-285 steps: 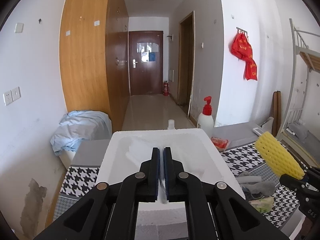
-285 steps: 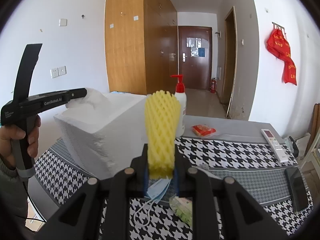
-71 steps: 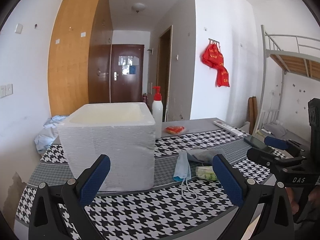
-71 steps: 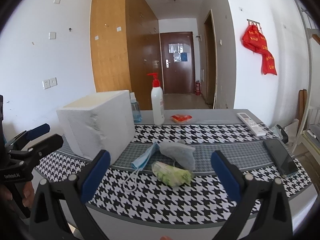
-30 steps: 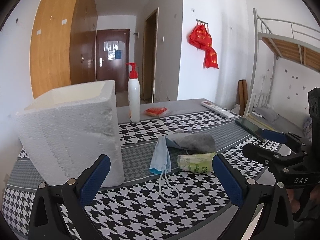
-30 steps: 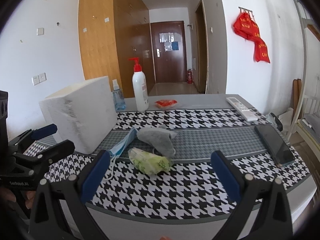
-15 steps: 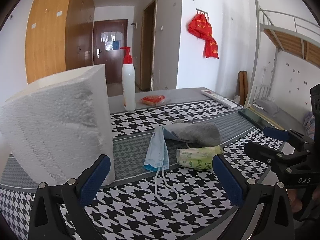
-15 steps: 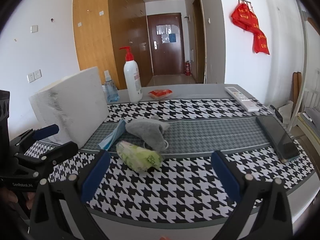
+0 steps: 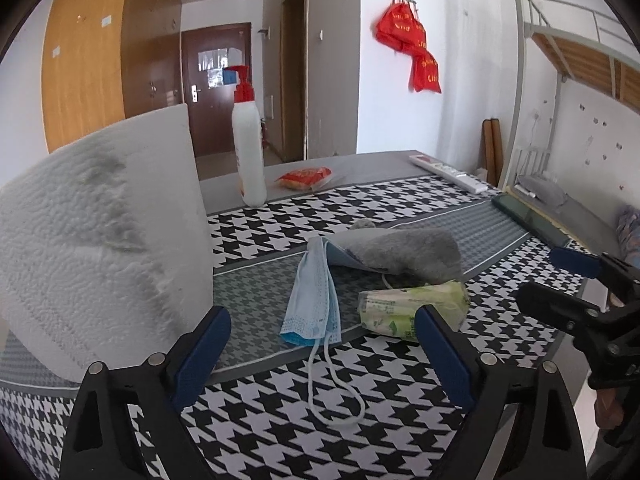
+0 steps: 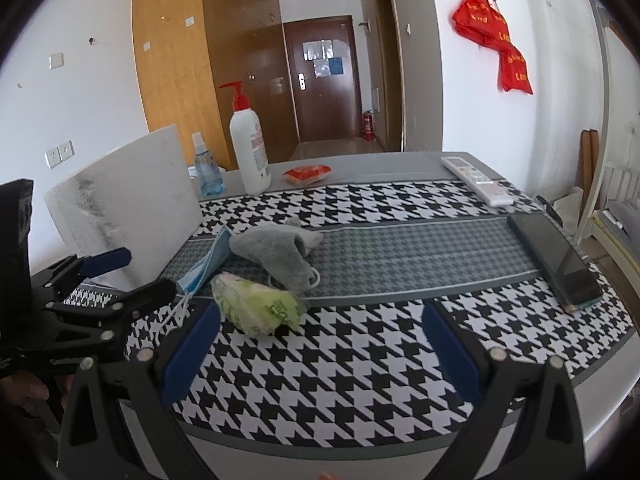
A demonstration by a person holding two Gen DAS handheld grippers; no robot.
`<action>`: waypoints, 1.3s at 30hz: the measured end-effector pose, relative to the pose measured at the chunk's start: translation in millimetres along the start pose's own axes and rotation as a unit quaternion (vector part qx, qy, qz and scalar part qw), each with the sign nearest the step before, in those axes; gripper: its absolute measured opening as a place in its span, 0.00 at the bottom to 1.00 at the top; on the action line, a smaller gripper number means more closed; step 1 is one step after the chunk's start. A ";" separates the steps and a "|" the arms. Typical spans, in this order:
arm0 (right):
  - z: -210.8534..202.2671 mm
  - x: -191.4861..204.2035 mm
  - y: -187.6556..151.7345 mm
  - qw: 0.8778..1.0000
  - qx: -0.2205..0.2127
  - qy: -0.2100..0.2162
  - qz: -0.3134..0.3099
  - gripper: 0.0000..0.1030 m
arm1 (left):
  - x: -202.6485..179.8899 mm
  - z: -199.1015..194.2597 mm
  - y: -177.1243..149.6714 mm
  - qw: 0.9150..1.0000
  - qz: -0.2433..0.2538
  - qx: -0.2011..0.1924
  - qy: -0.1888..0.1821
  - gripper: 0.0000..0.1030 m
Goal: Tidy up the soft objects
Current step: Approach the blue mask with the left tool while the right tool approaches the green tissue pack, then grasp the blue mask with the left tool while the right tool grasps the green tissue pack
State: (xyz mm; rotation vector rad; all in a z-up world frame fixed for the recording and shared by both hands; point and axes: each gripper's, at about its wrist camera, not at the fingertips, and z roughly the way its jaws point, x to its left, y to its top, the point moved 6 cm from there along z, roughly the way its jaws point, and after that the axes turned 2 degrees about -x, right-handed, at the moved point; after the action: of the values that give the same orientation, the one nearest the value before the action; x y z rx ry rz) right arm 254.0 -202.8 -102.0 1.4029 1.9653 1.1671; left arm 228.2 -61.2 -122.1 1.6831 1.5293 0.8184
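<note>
A blue face mask (image 9: 316, 292), a grey cloth (image 9: 404, 252) and a green tissue pack (image 9: 408, 308) lie together on the houndstooth table cover, right of the white foam box (image 9: 100, 248). My left gripper (image 9: 320, 340) hovers just short of the mask; its jaws are closing, with the mask's ear loops between the fingers and not pressed. My right gripper (image 10: 320, 332) stands wide open and holds nothing. The tissue pack (image 10: 256, 308) lies just ahead of its left finger, with the grey cloth (image 10: 280, 252) and the mask (image 10: 204, 268) behind.
At the back stand a white pump bottle (image 10: 250, 152), a small spray bottle (image 10: 206, 172) and a red packet (image 10: 306, 172). A remote (image 10: 478, 180) and a dark phone (image 10: 556, 264) lie on the right. The table's front edge (image 10: 360, 440) runs under my right gripper.
Both grippers have come lower and closer to the pile. In the left wrist view the foam box looms larger, and the left jaws stand slightly narrower.
</note>
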 end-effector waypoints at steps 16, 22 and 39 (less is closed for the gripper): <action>9.1 -0.4 -3.3 1.000 0.010 0.020 -0.001 0.99 | 2.0 32.7 5.8 0.998 0.011 0.039 0.038 0.68; 11.8 0.2 -3.2 1.000 0.013 0.022 -0.002 0.99 | 3.5 38.4 7.4 0.998 0.015 0.051 0.045 0.63; 18.4 7.7 -2.4 0.999 0.021 0.026 -0.011 0.99 | 5.6 59.5 6.9 0.994 0.025 0.095 0.045 0.44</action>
State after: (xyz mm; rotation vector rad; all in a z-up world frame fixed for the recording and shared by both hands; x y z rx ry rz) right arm 263.8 -189.1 -113.2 1.3813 2.0475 1.1688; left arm 282.1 -61.1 -149.0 1.8487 1.6778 0.8054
